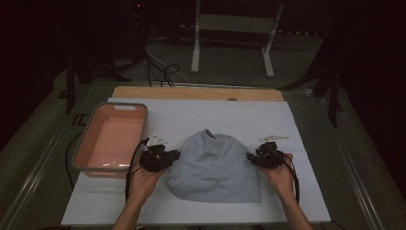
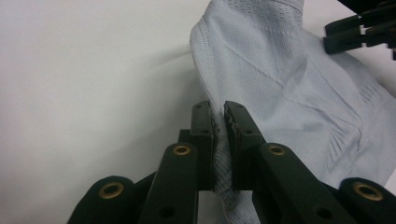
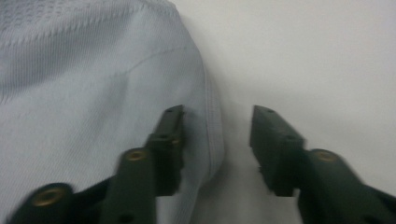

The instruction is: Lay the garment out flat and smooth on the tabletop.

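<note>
Cloth (image 1: 214,167), pale blue, lay bunched in the middle of the white desk (image 1: 297,129), beside a pink tub (image 1: 111,137). The left gripper (image 2: 218,122) pinched its edge tight. The right gripper (image 3: 217,135) stood half open, the other edge between its jaws, not pinched.

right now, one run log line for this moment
left gripper: shut on garment edge | right gripper: open, straddling the opposite hem | light blue knit garment: flat on white board | pink bin: empty
</note>
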